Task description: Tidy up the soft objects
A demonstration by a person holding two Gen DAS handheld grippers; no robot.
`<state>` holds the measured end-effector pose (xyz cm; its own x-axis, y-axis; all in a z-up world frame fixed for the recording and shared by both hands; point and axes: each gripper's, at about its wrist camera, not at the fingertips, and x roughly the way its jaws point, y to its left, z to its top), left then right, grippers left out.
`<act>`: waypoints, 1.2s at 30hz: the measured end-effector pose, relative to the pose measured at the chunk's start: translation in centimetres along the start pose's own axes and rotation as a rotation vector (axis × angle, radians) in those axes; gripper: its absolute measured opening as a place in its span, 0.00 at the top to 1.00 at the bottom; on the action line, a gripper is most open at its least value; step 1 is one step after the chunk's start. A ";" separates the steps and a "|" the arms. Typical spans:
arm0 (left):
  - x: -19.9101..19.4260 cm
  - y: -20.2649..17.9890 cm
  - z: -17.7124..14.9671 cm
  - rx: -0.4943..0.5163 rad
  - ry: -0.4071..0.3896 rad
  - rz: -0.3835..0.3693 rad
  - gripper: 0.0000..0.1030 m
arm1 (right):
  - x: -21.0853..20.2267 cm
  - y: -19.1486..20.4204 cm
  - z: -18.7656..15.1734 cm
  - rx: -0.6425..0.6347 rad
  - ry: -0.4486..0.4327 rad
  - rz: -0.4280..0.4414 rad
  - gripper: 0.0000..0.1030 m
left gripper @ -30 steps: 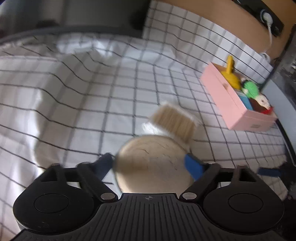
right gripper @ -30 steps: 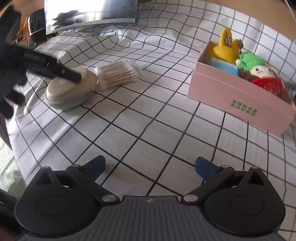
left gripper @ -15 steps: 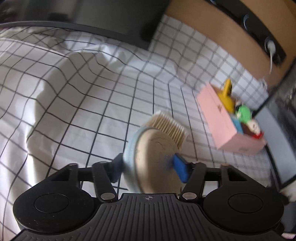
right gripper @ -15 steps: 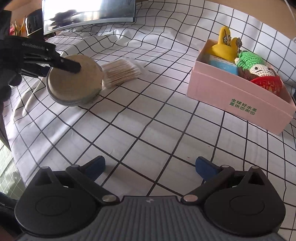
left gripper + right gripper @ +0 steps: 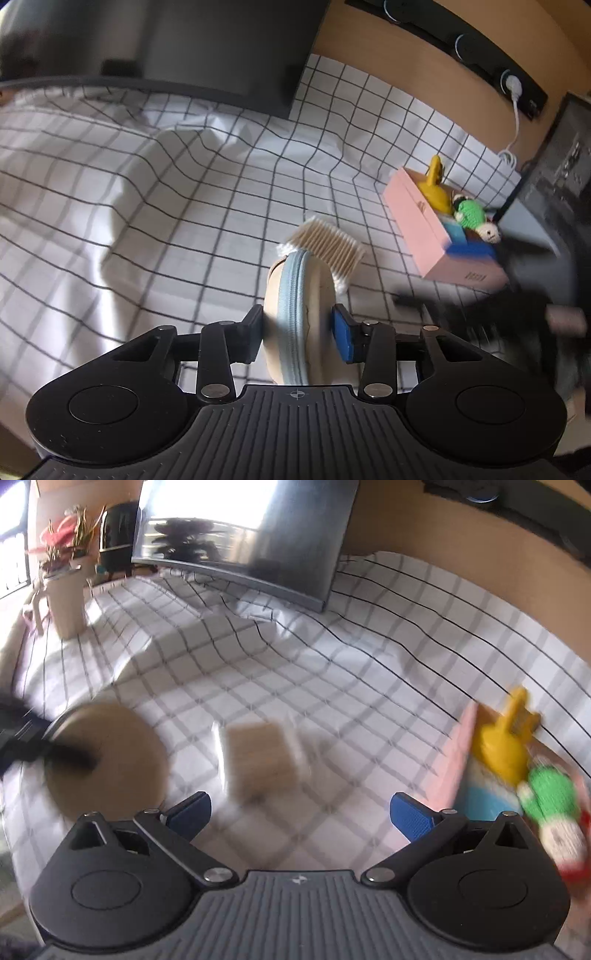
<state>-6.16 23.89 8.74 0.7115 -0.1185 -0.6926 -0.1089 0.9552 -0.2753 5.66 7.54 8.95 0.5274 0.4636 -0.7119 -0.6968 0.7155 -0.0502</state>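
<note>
Left gripper (image 5: 300, 334) clamped on round beige pouch (image 5: 301, 314), held edge-on above checked cloth (image 5: 147, 206), swab pack (image 5: 327, 242) just beyond. Right gripper (image 5: 301, 812) wide apart, empty. Pink box (image 5: 417, 218) label unreadable.

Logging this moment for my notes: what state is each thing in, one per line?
left gripper: shut on the round pouch
round pouch: zipped, held on edge, lifted off the cloth
right gripper: open, empty
cotton swab pack: lying flat on the cloth
pink box: open-topped, holding toys
yellow toy: standing in the box
green knitted toy: lying in the box
</note>
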 end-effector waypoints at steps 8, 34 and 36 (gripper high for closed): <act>-0.3 1.2 0.0 -0.089 -0.002 0.011 0.58 | 9.8 0.5 3.4 0.056 0.161 0.157 0.05; 4.2 -9.9 2.0 0.149 0.024 -0.227 0.55 | -13.8 -6.7 -11.8 0.236 0.095 -0.271 0.23; 4.6 -12.1 3.6 0.171 -0.002 -0.280 0.55 | -14.7 -7.3 -12.6 0.275 0.071 -0.304 0.23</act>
<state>0.93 12.75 11.35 0.6989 -0.3825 -0.6043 0.2090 0.9173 -0.3389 -3.11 -11.10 11.02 0.6475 0.1796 -0.7406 -0.3537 0.9316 -0.0833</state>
